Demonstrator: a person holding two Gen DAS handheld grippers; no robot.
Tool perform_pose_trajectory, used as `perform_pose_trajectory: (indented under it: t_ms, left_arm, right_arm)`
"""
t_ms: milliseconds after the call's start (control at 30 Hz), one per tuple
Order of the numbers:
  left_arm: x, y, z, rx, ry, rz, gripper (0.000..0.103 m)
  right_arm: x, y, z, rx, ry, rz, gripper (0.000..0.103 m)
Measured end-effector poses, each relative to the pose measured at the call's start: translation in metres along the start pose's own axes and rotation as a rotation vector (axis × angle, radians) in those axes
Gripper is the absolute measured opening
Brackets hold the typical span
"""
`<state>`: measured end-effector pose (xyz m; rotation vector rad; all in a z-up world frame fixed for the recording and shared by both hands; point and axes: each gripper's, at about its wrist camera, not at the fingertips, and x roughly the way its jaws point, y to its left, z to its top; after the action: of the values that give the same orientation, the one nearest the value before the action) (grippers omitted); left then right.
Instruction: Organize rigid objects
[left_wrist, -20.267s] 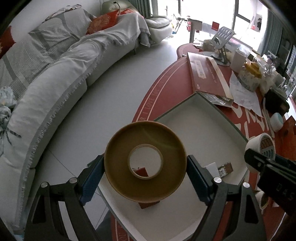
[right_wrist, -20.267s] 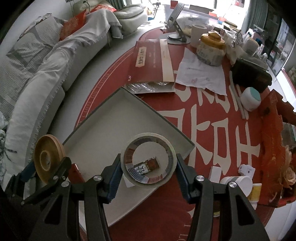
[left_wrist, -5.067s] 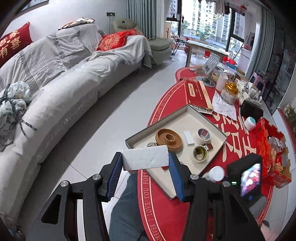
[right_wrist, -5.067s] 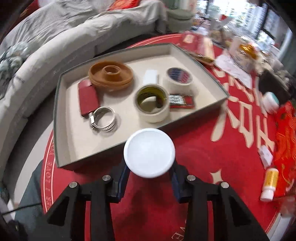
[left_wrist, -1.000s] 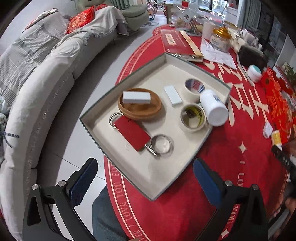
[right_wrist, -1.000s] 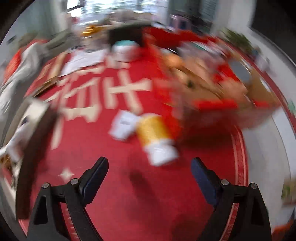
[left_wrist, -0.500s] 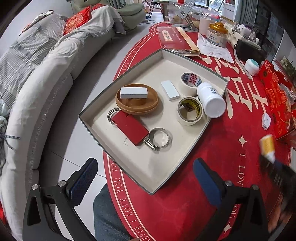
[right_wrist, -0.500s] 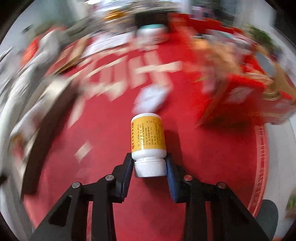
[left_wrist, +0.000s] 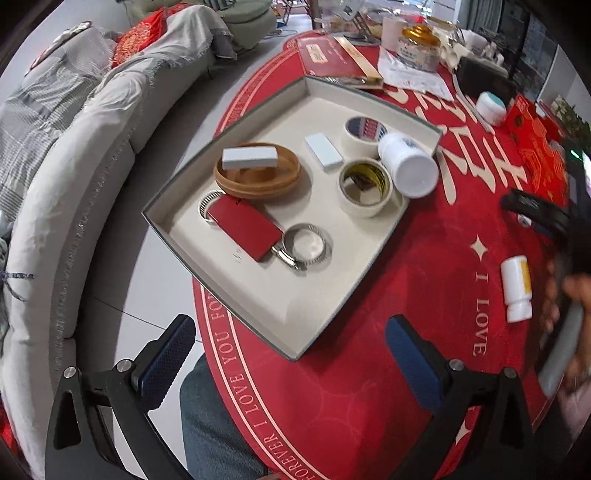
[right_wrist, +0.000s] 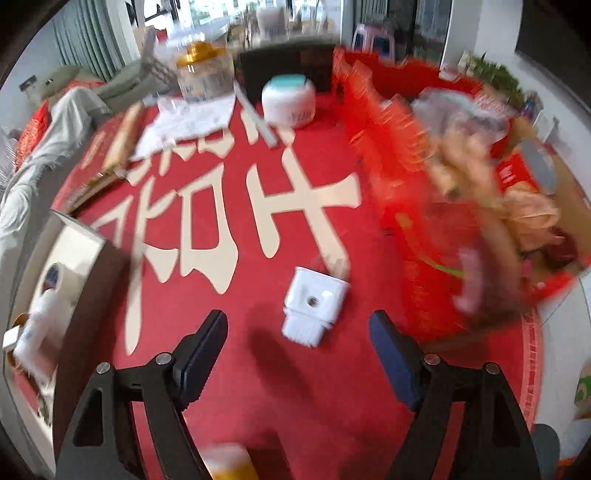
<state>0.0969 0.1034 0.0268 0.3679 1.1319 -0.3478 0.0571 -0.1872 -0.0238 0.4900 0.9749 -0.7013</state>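
Observation:
A grey tray (left_wrist: 288, 302) on the red tablecloth holds a brown tape roll (left_wrist: 258, 181), two pale tape rolls (left_wrist: 364, 190), a red case (left_wrist: 243, 230), metal clamps (left_wrist: 306, 247) and a white bottle (left_wrist: 406, 164) leaning on its right rim. My left gripper (left_wrist: 291, 350) hangs open and empty over the tray's near corner. A small yellow-and-white bottle (left_wrist: 517, 288) lies loose on the cloth at the right. My right gripper (right_wrist: 297, 343) is empty, its jaws opening. A white plug adapter (right_wrist: 314, 306) lies on the cloth just ahead of the fingertips, untouched. The yellow bottle (right_wrist: 229, 465) shows blurred below the jaws.
A teal-lidded jar (right_wrist: 288, 99), a gold-lidded glass jar (right_wrist: 201, 74) and papers stand at the far side. A red box (right_wrist: 406, 166) full of clutter fills the right. A grey sofa (left_wrist: 74, 155) runs along the left. A person's leg (left_wrist: 214, 424) is below the table edge.
The right gripper has let go of the yellow bottle, which now lies on the cloth, and moved on over the white adapter. The left gripper has hardly moved.

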Motion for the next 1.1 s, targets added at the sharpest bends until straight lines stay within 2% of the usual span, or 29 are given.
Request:
perform_pose_trajectory:
  t_ms: [33, 67, 100, 133, 233, 300, 367, 433, 600, 733, 800, 967, 1100]
  left_arm:
    - [0.0, -0.001, -0.001, 0.006, 0.002, -0.002, 0.103]
    - [0.0, -0.003, -0.002, 0.013, 0.003, -0.005, 0.103]
    - [0.0, -0.006, -0.003, 0.019, 0.004, -0.011, 0.103]
    - [-0.001, -0.009, -0.003, 0.027, 0.003, -0.022, 0.103]
    - [-0.006, -0.023, -0.002, 0.057, -0.01, -0.053, 0.103]
    - [-0.011, -0.038, 0.0, 0.085, -0.028, -0.097, 0.103]
    - [-0.014, -0.058, 0.004, 0.102, -0.032, -0.145, 0.103]
    - [-0.017, -0.083, 0.008, 0.113, -0.05, -0.212, 0.103]
    - [-0.016, -0.148, 0.017, 0.15, -0.107, -0.299, 0.103]
    - [0.001, -0.193, 0.026, 0.189, -0.088, -0.31, 0.103]
    - [0.013, -0.212, 0.027, 0.217, -0.076, -0.283, 0.103]
    - [0.048, -0.223, 0.021, 0.23, 0.038, -0.203, 0.103]
    - [0.058, -0.223, 0.015, 0.224, 0.014, -0.196, 0.103]
  right_arm:
    - [0.007, 0.003, 0.002, -0.007, 0.013, -0.017, 0.071]
    - [0.007, 0.008, 0.004, -0.028, -0.011, -0.044, 0.062]
    - [0.007, 0.011, 0.005, -0.043, -0.019, -0.041, 0.042]
    - [0.004, 0.014, 0.006, -0.059, -0.025, -0.033, 0.032]
    - [0.0, 0.015, 0.004, -0.089, 0.023, 0.025, 0.032]
    - [-0.017, 0.004, -0.007, -0.087, 0.019, 0.065, 0.032]
    - [-0.035, -0.011, -0.021, -0.079, 0.002, 0.069, 0.032]
    - [-0.049, -0.031, -0.036, -0.044, 0.021, 0.082, 0.032]
    - [-0.066, -0.079, -0.074, 0.04, 0.072, 0.059, 0.032]
    - [-0.071, -0.115, -0.094, 0.113, 0.104, 0.028, 0.032]
    - [-0.072, -0.128, -0.098, 0.139, 0.11, 0.015, 0.032]
    - [-0.074, -0.138, -0.103, 0.15, 0.121, 0.026, 0.032]
    - [-0.077, -0.133, -0.102, 0.128, 0.113, 0.049, 0.032]
